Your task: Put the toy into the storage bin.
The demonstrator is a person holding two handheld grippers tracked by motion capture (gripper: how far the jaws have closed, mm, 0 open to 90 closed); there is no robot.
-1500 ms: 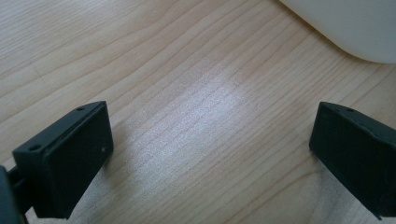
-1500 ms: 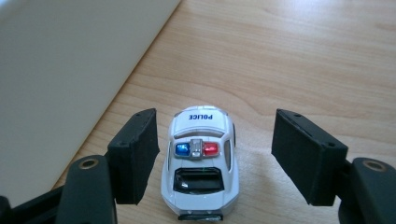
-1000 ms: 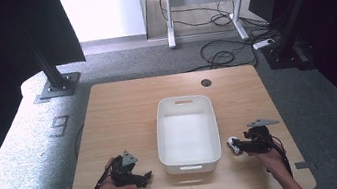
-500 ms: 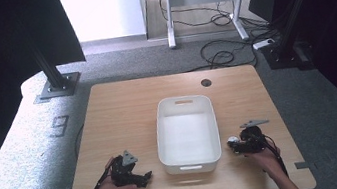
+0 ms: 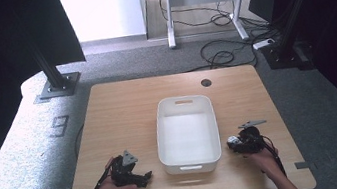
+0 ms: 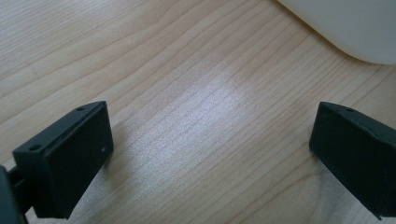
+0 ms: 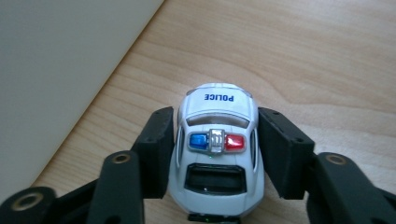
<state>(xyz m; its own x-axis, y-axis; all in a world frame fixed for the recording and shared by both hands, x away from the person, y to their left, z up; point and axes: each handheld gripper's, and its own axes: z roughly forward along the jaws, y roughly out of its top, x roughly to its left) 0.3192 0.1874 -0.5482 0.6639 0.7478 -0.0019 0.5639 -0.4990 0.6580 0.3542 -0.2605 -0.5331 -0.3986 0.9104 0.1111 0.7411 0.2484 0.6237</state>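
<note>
A white toy police car [image 7: 217, 116] with blue and red roof lights stands on the wooden table [image 5: 124, 116], just right of a white plastic bin [image 5: 182, 100]. My right gripper [image 7: 215, 149] has just been closing, and its black pads now sit against both sides of the car. From above, this gripper [image 5: 237, 144] and the car [image 5: 232, 141] lie beside the bin's near right corner. My left gripper [image 5: 144, 177] rests on the table left of the bin. Its jaws [image 6: 210, 149] stand wide apart over bare wood with nothing between them.
The bin's inside looks bare in the high view. Its pale wall [image 7: 60, 70] runs close along the left of the right gripper view, and a rounded corner [image 6: 350, 28] shows in the left gripper view. A cable hole [image 5: 206, 83] sits near the table's far edge.
The right gripper has shifted a little to the left, toward the bin. The left hand and gripper have stayed put.
</note>
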